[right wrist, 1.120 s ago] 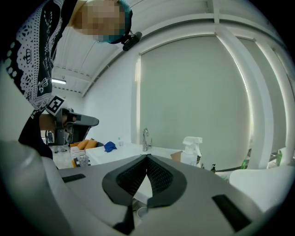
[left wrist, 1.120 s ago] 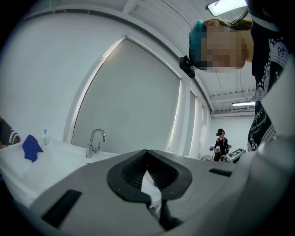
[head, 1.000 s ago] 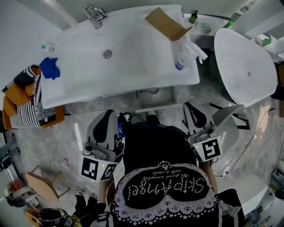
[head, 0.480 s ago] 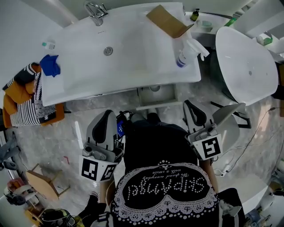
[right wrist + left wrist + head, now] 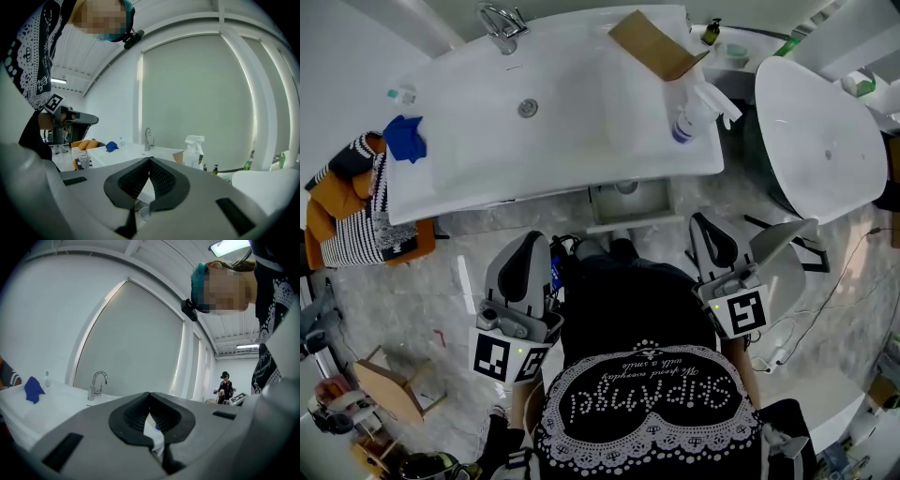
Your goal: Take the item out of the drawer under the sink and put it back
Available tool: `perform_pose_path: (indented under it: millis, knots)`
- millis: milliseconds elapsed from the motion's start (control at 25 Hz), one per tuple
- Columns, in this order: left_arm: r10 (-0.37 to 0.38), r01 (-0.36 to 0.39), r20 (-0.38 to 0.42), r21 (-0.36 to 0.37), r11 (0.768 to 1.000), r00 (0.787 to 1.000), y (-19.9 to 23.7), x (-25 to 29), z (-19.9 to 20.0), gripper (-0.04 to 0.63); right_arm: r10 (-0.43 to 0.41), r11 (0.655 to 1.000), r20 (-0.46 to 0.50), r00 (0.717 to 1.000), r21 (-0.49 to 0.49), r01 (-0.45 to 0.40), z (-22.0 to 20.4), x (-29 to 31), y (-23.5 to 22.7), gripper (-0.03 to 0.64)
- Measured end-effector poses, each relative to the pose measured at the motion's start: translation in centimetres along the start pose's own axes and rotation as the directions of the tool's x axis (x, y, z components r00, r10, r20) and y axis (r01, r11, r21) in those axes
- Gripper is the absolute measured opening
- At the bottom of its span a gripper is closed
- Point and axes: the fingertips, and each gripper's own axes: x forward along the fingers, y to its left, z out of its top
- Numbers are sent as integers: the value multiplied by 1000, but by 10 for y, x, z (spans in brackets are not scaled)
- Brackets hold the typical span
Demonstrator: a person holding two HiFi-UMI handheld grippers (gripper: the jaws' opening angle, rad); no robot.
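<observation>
1. A pulled-out grey drawer, under the front edge of the white sink counter, holds what looks like a small round pale item at its back edge.
2. The left gripper and right gripper hover short of the drawer, each with jaws together and nothing between them.
3. This fits either the moment before lifting the item or after returning it. Either way, the grippers must pass below the counter's edge.

The sink is white, with a blue cloth at its left end, a brown cardboard piece at its back right and a white spray bottle, blue near its base, in front of that. Left of the sink lies black-and-white striped fabric beside orange, and the floor before it is marbled grey. The left claw and right claw are grey with black pads; the person's top is black with white lace trim.
</observation>
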Motion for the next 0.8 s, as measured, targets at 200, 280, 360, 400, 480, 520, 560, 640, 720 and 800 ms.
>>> perform_pose_path:
  millis: [200, 280, 360, 400, 480, 520, 560, 640, 720, 800]
  knots:
    - [-2, 2, -1, -1, 1000, 1000, -1, 3, 0, 5, 5, 1000, -1, 1000, -8, -5, -1, 3, -1, 18]
    - [-4, 4, -9, 0, 1000, 1000, -2, 4, -2, 5, 6, 1000, -5, 1000, -9, -6, -2, 3, -1, 18]
    - [-14, 14, -8, -6, 1000, 1000, -7, 9, -4, 5, 7, 1000, -7, 1000, -10, -7, -2, 4, -1, 18]
    - [-25, 25, -4, -11, 1000, 1000, -11, 12, -4, 5, 8, 1000, -6, 1000, -12, -8, -3, 4, -1, 18]
    - [-54, 54, 9, -25, 998, 998, -21, 19, -4, 5, 11, 1000, -4, 1000, -14, -11, -2, 5, -1, 18]
    - [-68, 68, 18, -34, 997, 998, -27, 24, -3, 5, 11, 1000, -3, 1000, -14, -11, -1, 5, 0, 18]
    - [-79, 80, 26, -43, 996, 997, -32, 28, -2, 5, 11, 1000, -1, 1000, -13, -11, -1, 5, 1, 18]
    - [-102, 104, 34, -52, 993, 994, -41, 34, 0, 5, 8, 1000, 3, 1000, -11, -8, 1, 4, 2, 18]
    - [-126, 127, 30, -50, 991, 992, -48, 36, -2, 5, 5, 1000, 4, 1000, -11, -5, 1, 2, 3, 18]
    - [-141, 142, 23, -43, 989, 990, -53, 37, -4, 5, 3, 1000, 4, 1000, -11, -3, 0, 0, 4, 18]
